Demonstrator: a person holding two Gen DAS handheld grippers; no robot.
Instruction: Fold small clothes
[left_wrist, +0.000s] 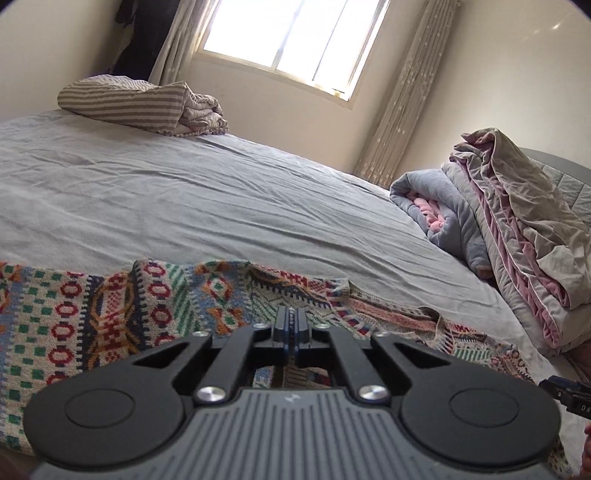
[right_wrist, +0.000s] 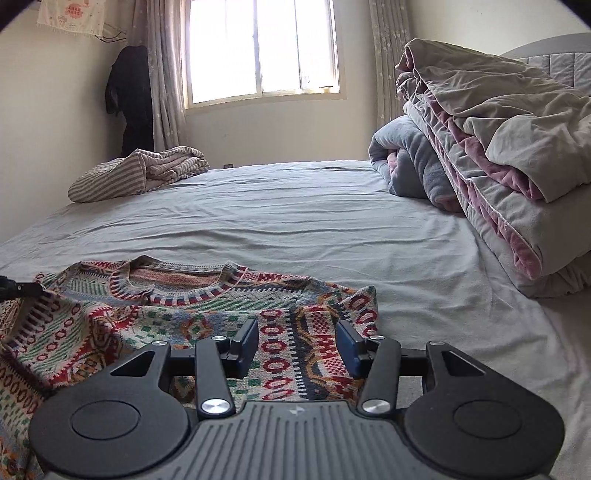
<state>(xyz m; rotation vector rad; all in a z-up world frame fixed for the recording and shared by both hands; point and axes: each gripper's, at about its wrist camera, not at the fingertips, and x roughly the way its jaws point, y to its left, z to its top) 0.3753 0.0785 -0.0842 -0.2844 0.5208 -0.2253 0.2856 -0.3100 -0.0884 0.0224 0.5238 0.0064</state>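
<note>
A knit sweater (right_wrist: 177, 295) in red, green, blue and cream patterns lies flat on the grey bed sheet (right_wrist: 295, 221), its round neckline facing the window. My right gripper (right_wrist: 299, 343) is open just above the sweater's right side, patterned knit showing between its blue pads (right_wrist: 349, 350). In the left wrist view my left gripper (left_wrist: 291, 314) is shut over the sweater (left_wrist: 110, 314), and I see no cloth pinched between its fingers. The left gripper's tip (right_wrist: 18, 290) shows at the sweater's left edge. A bit of the right gripper (left_wrist: 569, 398) pokes in at the far right.
A folded striped blanket (right_wrist: 140, 173) lies at the bed's far left corner. A stack of grey and pink quilts (right_wrist: 498, 166) fills the right side by the headboard (right_wrist: 554, 55). Behind are a bright window (right_wrist: 258, 51), curtains and dark clothes (right_wrist: 129, 96) hanging in the corner.
</note>
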